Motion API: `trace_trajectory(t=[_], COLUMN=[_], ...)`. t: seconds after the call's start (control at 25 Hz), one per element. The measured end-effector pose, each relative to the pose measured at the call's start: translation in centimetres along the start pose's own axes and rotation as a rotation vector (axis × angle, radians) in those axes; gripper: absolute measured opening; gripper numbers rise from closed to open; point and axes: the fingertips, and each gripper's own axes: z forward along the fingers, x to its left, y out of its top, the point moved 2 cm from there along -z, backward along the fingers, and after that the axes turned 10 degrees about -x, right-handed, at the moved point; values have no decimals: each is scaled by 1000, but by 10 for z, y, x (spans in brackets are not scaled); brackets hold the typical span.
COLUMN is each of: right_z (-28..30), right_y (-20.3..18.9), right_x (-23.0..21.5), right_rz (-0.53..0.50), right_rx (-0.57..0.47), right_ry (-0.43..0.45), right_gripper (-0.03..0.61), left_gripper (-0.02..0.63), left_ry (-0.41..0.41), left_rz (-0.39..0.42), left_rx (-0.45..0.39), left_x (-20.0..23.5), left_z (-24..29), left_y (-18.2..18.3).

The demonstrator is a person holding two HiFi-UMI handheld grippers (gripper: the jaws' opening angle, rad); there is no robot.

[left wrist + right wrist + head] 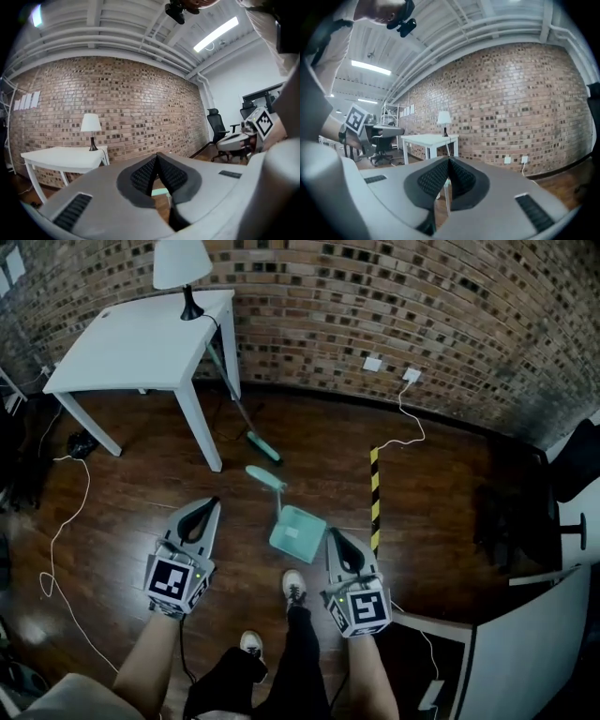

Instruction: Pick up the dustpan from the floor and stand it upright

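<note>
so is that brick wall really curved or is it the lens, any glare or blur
Head view: likely fisheye bowing the brick wall, dark corners, dustpan sharp. Left gripper view: ceiling light strip blown out white. Right gripper view: round dark vignette, the shut right claw looks soft.

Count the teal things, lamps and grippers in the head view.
Teal things: 2 (dustpan, broom)
Lamps: 1 (lamp)
Grippers: 2 (left gripper, right gripper)
Total: 5
</note>
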Motion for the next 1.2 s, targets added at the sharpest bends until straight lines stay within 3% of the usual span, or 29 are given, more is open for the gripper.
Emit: trace_trajectory(t=[0.12, 0.2, 0.44, 0.68, 1.2], right_z=[-27, -39, -58, -70, -110], right_y=[111, 164, 252, 278, 285], right_x=[16, 21, 39, 52, 92], right_rz=[0, -9, -49, -84, -94], right_rx=[-55, -70, -147, -172, -159], right_ry=[-33, -54, -36, -5, -8], right_gripper=[-6, -6, -6, -6, -6], left_gripper=[-3, -3, -5, -5, -3], left_ry=[16, 23, 7, -6, -39], left_rz=[-10, -12, 19, 26, -14], left_rx=[15, 21, -35, -81, -58], left_x=[14, 14, -1, -22, -42], left_z=[-34, -48, -64, -69, -119], left_y=[83, 128, 210, 244, 247])
